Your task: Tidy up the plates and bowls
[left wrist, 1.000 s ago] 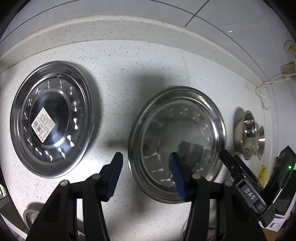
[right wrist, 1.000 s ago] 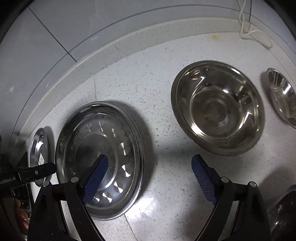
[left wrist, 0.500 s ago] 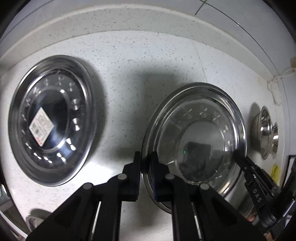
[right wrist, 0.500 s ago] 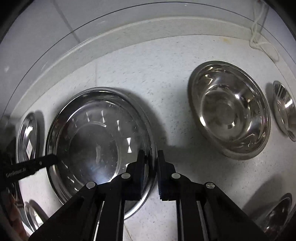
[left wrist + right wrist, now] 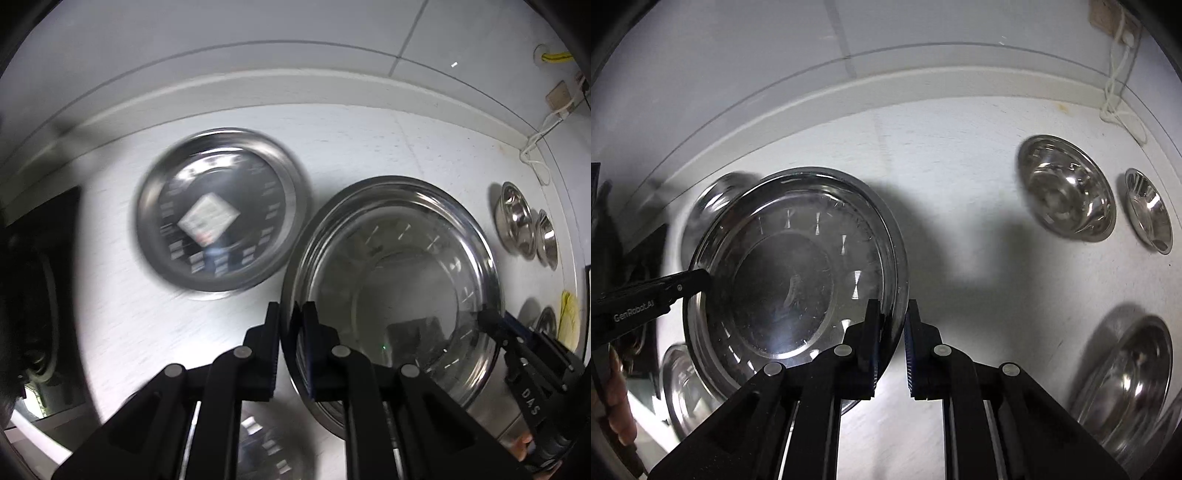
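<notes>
Two grippers, left gripper (image 5: 291,325) and right gripper (image 5: 892,332), nearly closed on opposite rims of steel plate (image 5: 391,280), held above countertop (image 5: 960,184). Stiff, light, slippery: grip thin rim only. Labelled plate (image 5: 218,214) just left.

White speckled countertop (image 5: 979,192) running beneath a tiled wall (image 5: 258,44), white cable (image 5: 1115,92) trailing down at its far right corner, yellow cloth (image 5: 569,317) lying near its right edge
</notes>
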`<action>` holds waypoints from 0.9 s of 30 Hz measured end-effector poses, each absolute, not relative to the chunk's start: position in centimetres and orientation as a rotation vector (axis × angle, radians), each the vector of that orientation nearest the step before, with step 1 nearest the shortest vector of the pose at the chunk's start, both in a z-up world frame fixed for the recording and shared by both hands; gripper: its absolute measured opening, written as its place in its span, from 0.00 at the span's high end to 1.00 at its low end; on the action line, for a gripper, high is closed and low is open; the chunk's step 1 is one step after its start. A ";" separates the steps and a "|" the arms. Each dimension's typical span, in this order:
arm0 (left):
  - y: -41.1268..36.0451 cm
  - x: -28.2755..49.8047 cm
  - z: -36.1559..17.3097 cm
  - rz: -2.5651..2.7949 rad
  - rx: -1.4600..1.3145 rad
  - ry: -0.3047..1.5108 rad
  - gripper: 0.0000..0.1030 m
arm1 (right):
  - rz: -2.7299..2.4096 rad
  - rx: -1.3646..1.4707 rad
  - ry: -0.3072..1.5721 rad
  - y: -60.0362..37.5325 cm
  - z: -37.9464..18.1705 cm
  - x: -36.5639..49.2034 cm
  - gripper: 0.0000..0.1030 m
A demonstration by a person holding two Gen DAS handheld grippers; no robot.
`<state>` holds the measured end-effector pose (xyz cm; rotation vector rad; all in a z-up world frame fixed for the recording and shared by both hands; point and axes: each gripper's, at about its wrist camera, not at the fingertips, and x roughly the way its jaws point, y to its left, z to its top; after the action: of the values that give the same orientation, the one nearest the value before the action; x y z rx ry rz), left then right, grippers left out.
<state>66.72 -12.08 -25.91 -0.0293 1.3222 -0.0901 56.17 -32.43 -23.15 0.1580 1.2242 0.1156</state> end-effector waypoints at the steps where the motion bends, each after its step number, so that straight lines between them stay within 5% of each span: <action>1: -11.2 65.8 -25.6 -0.080 -0.025 1.314 0.89 | 0.132 0.158 1.223 -31.7 -22.8 55.6 0.89; 15: 2.9 52.1 -27.7 0.123 -0.061 1.398 0.86 | 0.451 -0.027 1.310 -17.6 -23.5 48.0 0.89; 27: 3.3 49.7 -30.2 0.136 -0.032 1.427 0.86 | 0.450 -0.097 1.386 -15.6 -27.8 46.7 0.89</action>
<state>49.74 3.35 -30.15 -0.0317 1.4272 0.1358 46.73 -15.56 -27.75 -0.0971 1.3861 0.4495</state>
